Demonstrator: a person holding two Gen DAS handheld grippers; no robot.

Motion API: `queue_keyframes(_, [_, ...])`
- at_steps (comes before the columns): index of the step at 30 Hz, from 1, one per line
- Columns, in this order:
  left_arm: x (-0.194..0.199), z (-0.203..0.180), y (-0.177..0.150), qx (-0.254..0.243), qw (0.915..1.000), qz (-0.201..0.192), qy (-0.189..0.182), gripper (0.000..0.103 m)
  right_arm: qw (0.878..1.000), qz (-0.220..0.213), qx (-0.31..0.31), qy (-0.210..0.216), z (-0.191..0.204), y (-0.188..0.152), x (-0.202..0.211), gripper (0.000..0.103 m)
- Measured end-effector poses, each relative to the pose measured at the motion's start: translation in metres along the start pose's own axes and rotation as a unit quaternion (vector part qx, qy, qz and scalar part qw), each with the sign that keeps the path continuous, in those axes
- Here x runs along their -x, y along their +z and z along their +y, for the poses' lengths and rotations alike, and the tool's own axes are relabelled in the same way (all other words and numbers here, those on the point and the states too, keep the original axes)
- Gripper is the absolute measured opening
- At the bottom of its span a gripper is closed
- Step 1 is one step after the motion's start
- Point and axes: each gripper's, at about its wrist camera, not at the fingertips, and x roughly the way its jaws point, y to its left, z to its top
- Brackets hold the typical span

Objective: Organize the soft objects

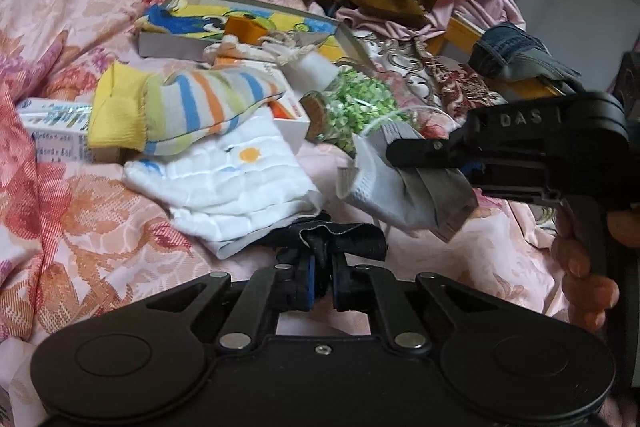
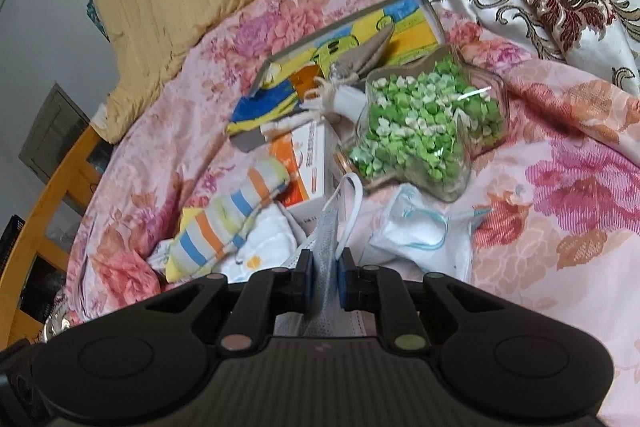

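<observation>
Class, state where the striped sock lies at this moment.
In the left wrist view the striped sock lies left of centre on the bed, atop the white cloth, left of the star jar.

Star jar point(image 2: 424, 131), picture book point(image 1: 240, 23), medicine box point(image 2: 308, 163)

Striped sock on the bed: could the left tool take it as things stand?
Probably not yet. The striped sock lies uncovered on the white cloth, so the way looks free, but the left tool is already shut on a dark cloth and would first have to let it go.
</observation>
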Motion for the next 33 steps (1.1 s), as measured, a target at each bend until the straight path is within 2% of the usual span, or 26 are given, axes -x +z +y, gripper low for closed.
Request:
queue_keyframes(8, [0.01,-0.019,0.001,-0.041,0.9979,-0.028,-0.042,0.007,0.999,-0.038,-0.015,0.011,-0.004,0.004,0.01,0.014])
queue_keyframes(24, [0.033,-0.023,0.02,-0.066,0.9935,-0.088,-0.032,0.007,0.992,-0.122,0.034,0.023,0.013,0.004,0.03,0.014])
queue_keyframes(33, [0.044,-0.018,0.038,-0.069,0.9909,-0.115,-0.012,0.007,0.988,-0.142,0.061,0.019,0.022,0.003,0.034,0.014])
